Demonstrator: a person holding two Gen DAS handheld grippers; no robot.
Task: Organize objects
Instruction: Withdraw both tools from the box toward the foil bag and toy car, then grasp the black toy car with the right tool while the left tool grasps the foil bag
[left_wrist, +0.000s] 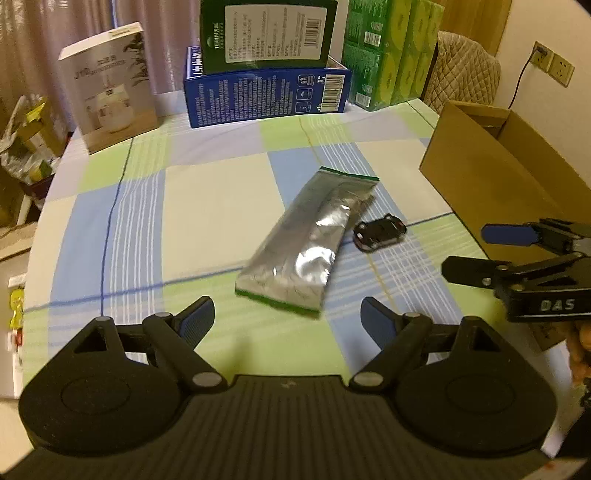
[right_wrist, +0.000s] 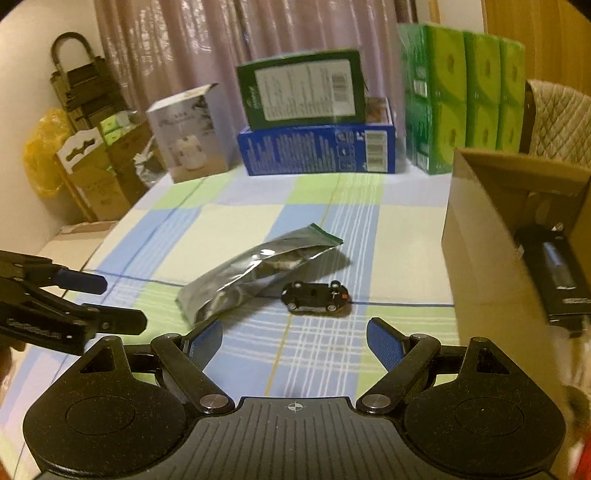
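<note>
A table covered by a checked cloth (left_wrist: 207, 206) in pale green, blue and cream is seen in both wrist views. An open cardboard box (left_wrist: 491, 162) is stood at the right side of the table; in the right wrist view a dark, flat item (right_wrist: 554, 273) is seen leaning inside it.

Along the far edge, a stack of green cartons (left_wrist: 395, 55) is placed at the right, a blue box (left_wrist: 266, 94) at the centre with a dark green box (left_wrist: 267, 33) set upright on top of it, and a white product box (left_wrist: 110, 86) at the left.

A silver foil pouch (left_wrist: 306, 243) with green end strips is laid diagonally near the middle of the cloth. A small black toy car (right_wrist: 316, 297) is lain upside down, wheels upward, just beside the pouch on its right.

The left gripper (left_wrist: 288, 317) is held low over the near part of the table with its jaws spread wide. The near end of the pouch lies just ahead of the gap between them, not enclosed, slightly toward the right finger.

The right gripper (right_wrist: 293, 339) is likewise held with jaws wide apart and nothing between them. The toy car lies ahead of its gap, clear of both fingers.
</note>
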